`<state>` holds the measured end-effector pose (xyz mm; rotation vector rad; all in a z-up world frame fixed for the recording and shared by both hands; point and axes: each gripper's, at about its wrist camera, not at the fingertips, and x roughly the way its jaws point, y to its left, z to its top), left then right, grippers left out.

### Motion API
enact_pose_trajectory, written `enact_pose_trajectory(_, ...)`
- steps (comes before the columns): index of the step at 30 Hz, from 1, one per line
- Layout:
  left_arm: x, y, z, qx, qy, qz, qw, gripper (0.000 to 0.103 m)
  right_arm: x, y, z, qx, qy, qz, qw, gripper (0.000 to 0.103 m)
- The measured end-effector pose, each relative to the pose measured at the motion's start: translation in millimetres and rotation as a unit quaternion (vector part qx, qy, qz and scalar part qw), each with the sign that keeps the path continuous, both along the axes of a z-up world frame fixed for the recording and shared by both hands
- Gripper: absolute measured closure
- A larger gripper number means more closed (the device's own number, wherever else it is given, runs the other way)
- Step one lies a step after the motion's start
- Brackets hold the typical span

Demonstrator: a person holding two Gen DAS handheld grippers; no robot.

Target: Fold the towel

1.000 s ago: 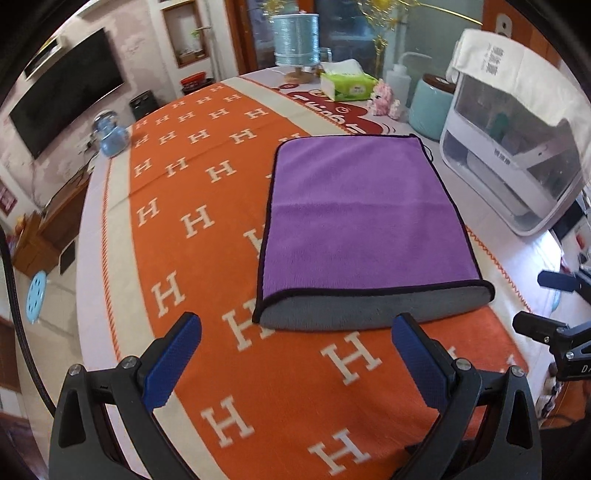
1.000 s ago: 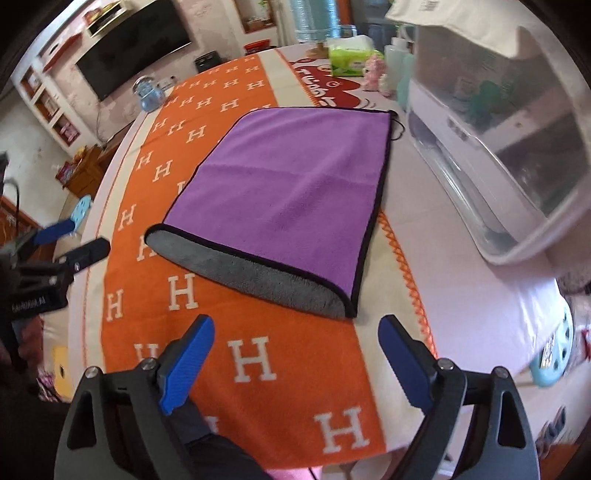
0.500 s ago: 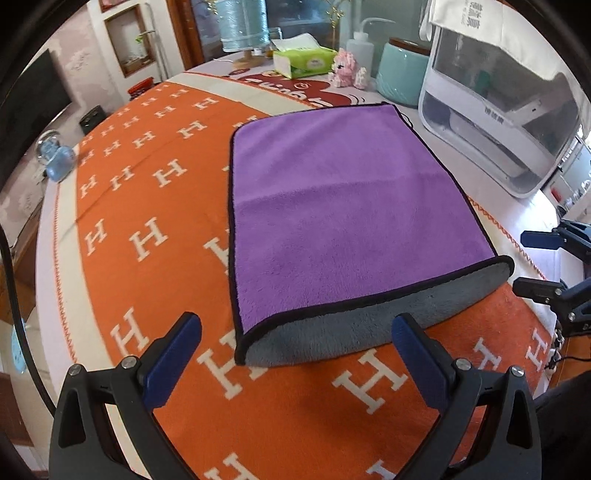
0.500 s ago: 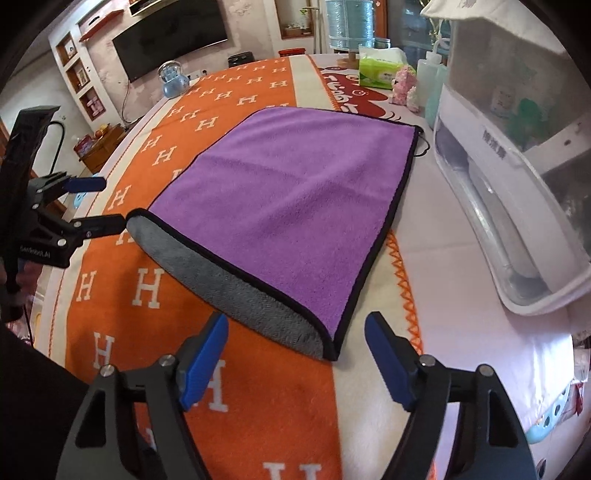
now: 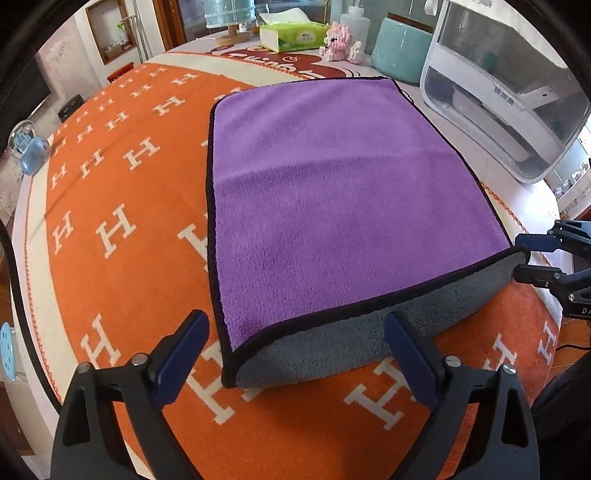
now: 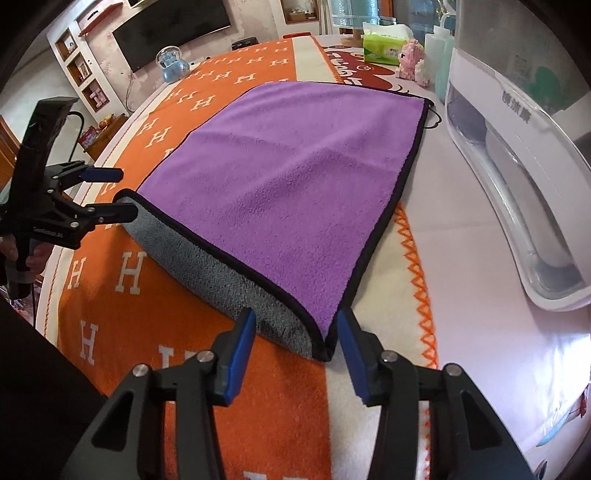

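A purple towel (image 5: 332, 199) with a black hem and grey underside lies folded once on the orange H-patterned cloth; its grey folded edge faces me. My left gripper (image 5: 295, 354) is open, its fingers either side of the near left corner. My right gripper (image 6: 295, 347) is open, narrower, its fingers straddling the near right corner of the towel (image 6: 295, 184). Each gripper shows in the other's view: the right one (image 5: 532, 258) at the towel's right corner, the left one (image 6: 110, 192) at the left corner.
A large white plastic appliance (image 5: 498, 85) stands right of the towel. A tissue box (image 5: 291, 35), pink toy (image 5: 338, 42), white bottle and teal jar (image 5: 399, 55) stand at the back. A small blue object (image 5: 31, 155) sits at the far left edge.
Both grippers have moved forward and down to the towel's near corners. The right gripper's jaws have narrowed around the right corner. The towel has not moved.
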<state>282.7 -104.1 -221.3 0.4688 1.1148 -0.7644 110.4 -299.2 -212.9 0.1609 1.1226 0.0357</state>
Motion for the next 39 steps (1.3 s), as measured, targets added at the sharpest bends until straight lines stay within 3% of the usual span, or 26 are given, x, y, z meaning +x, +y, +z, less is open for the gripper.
enact_pose_trajectory(5,1.6,1.5,-5.5,0.0,0.013,-0.002,0.9999,0.018,1.0,-0.3,-1.8,0.002,0.003,0.001,1.0,0.068)
enact_pose_trajectory(10,2.9,3.7,-7.1,-0.001,0.02,-0.004,0.9998,0.032,0.3,0.4,-3.3,0.005,0.006,0.007,1.0,0.076)
enact_pose_trajectory(15,2.3,5.8,-7.4,0.0,0.023,-0.002,0.9997,0.039,-0.3,0.3,-3.5,0.004,0.005,0.006,1.0,0.079)
enact_pose_trajectory(35,1.4,19.0,-10.5,0.021,0.04,0.006,0.999,0.09,-2.4,0.1,-0.4,0.002,0.001,0.005,1.0,0.083)
enact_pose_trajectory(39,1.2,19.8,-10.3,0.019,0.041,0.005,0.999,0.096,-1.7,-0.3,-0.5,-0.003,0.004,0.008,1.0,0.091)
